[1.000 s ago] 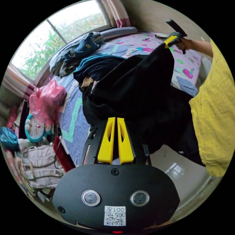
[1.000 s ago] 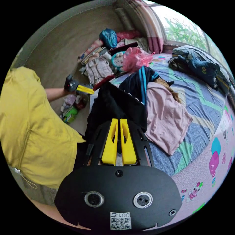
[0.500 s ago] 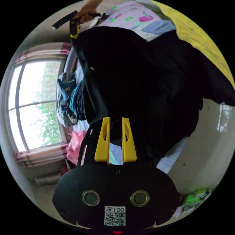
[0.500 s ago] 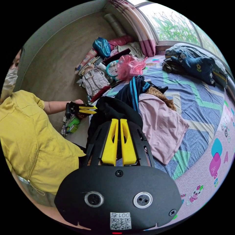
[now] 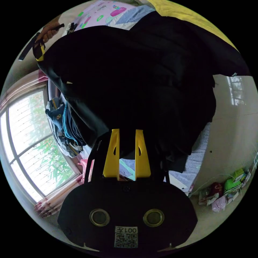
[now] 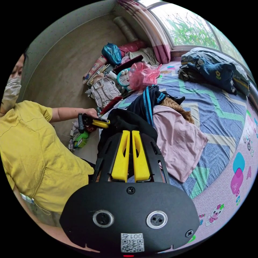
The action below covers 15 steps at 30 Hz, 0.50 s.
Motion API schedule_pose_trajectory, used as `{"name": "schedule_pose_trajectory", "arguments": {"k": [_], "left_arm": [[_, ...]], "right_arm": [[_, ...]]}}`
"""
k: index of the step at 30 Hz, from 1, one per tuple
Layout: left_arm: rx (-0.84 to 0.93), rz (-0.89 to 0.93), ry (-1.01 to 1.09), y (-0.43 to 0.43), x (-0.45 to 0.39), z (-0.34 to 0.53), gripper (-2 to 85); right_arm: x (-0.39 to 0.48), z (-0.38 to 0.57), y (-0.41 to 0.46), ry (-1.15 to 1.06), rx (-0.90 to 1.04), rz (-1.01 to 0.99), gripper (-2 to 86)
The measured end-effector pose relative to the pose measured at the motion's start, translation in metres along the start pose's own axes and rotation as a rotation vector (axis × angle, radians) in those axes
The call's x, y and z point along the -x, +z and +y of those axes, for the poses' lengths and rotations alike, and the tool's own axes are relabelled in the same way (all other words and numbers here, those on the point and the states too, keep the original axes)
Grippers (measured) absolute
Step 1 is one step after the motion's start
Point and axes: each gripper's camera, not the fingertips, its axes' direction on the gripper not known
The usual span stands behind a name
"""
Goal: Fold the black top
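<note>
Black top point(image 5: 129, 80) held aloft over bed point(image 6: 220, 113), unfolded; right claw point(image 6: 128, 134) clamped on one edge, left claw point(image 5: 126, 133) parted around cloth; all folds pending.

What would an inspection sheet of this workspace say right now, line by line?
Surface: bed with a blue and green zigzag cover.
Job's things: black top held up off the bed, spread between both grippers.
Clutter: pink garment, navy garment with blue stripes, pink plastic bag, dark clothes pile.
Grippers: left hand-held gripper jaws parted, black fabric between them; right hand-held gripper shut on the top.
Cables: nothing seen.
Surroundings: window, curtain, person in a yellow shirt.
</note>
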Motion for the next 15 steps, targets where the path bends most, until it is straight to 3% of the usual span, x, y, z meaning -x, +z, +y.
{"name": "schedule_pose_trajectory", "arguments": {"k": [3, 6, 9, 11, 15], "left_arm": [[0.047, 0.025, -0.024, 0.003, -0.004, 0.013, -0.5], [-0.02, 0.139, -0.238, -0.018, 0.012, 0.06, -1.4], [-0.126, 0.253, -0.592, -0.055, 0.034, 0.144, -1.6], [-0.288, 0.297, -0.921, -0.094, 0.048, 0.225, -1.6], [-0.527, 0.261, -1.287, -0.146, 0.056, 0.331, -1.6]], "right_arm": [[0.005, 0.012, -0.008, -0.008, 0.002, 0.007, 0.5], [0.01, 0.028, -0.018, -0.027, 0.017, 0.025, 0.5], [0.014, 0.049, -0.032, -0.029, 0.012, 0.028, 0.5], [0.016, 0.06, -0.042, -0.026, -0.011, 0.033, 0.5], [0.027, 0.051, -0.076, -0.112, -0.097, 0.068, 0.4]]}}
